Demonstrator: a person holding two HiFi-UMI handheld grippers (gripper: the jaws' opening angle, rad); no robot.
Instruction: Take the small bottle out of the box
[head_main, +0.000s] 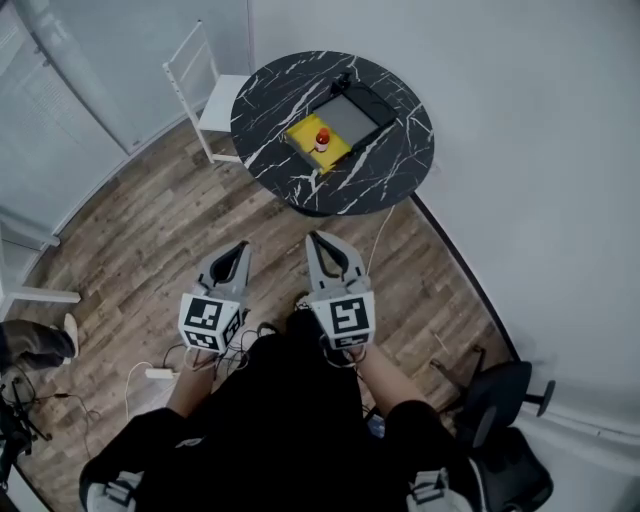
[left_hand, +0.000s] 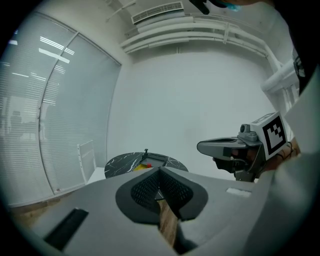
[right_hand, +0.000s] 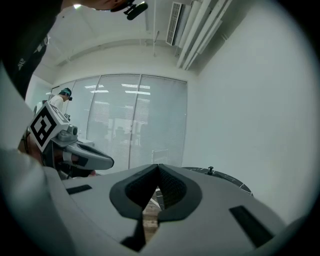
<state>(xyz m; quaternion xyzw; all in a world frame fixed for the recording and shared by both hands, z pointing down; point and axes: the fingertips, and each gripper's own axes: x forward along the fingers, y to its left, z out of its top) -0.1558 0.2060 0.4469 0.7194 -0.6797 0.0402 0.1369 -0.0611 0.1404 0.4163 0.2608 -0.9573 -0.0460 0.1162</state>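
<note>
The small bottle (head_main: 322, 139) stands in the yellow part of the box (head_main: 372, 106) on the round marble table (head_main: 270, 100), well apart from both grippers. It is too small here to judge how steady it is. Arriving with jaws clenched could knock it over, and the box wall may catch a finger. The left gripper (head_main: 238, 248) and right gripper (head_main: 316, 239) are held side by side, pointing towards the table, both clenched on nothing.
</note>
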